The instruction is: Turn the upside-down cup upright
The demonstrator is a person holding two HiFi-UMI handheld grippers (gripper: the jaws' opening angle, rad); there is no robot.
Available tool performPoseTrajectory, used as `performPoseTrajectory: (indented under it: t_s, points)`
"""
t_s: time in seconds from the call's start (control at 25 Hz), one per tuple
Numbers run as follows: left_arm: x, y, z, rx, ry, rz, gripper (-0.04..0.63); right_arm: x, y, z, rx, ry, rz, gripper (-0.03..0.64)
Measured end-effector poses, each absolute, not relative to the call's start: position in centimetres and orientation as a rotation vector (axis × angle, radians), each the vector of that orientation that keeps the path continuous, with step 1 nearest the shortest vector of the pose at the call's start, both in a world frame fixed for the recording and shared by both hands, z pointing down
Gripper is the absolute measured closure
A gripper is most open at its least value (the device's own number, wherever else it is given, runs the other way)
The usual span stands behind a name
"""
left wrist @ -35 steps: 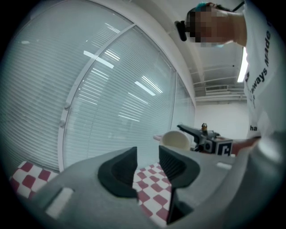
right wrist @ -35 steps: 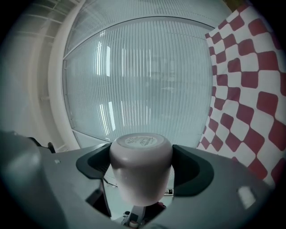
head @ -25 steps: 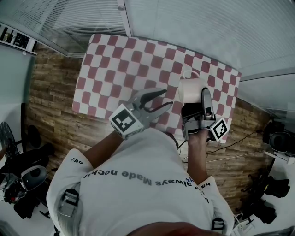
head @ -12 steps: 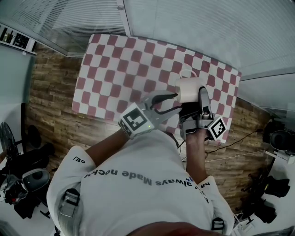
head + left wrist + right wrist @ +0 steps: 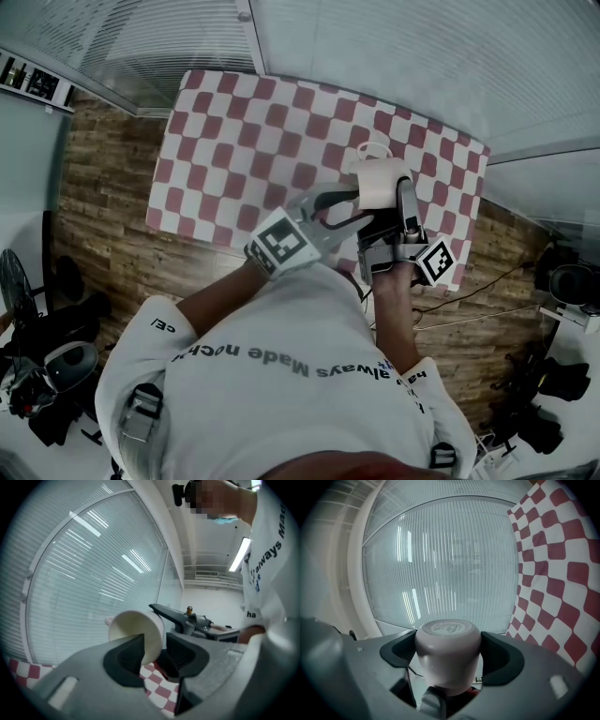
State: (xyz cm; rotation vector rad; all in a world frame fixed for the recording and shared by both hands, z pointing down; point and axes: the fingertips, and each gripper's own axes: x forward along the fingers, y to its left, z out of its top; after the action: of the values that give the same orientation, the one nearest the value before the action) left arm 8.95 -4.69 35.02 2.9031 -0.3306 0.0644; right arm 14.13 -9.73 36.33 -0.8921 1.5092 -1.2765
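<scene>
Right tongs (image 5: 448,656) clamped on the cup (image 5: 448,637), which is held sideways above the checked table (image 5: 244,141), its base pointing away from me. Left tongs (image 5: 156,645) half-wide, jaws just been closing. The cup's mouth end sits between them, with a sliver of gap at one pad. Best to grip the wall squarely before the right tongs release, then roll it mouth-up.

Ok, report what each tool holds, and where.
The right tool grips the cup by its sides. The left tool holds nothing yet; its jaws have just been closing around its rim.
</scene>
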Motion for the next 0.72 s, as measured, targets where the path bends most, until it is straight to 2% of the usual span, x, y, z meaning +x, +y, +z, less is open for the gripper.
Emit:
performPoseTrajectory:
  t_s: [0.16, 0.28, 0.72]
  points:
    - [8.9, -4.7, 34.7, 2.907, -0.323, 0.051, 0.479, 14.1, -9.5, 36.6, -0.884, 1.491, -1.279, 0.193]
    - [9.1, -4.4, 34.6, 2.913, -0.297, 0.053, 0.535, 14.2, -9.5, 36.7, -0.881, 1.474, -1.284, 0.193]
    - [9.3, -3.1, 34.8, 2.991, -0.199, 0.097, 0.572, 13.7, -9.5, 37.1, -0.853, 1.462, -1.301, 0.193]
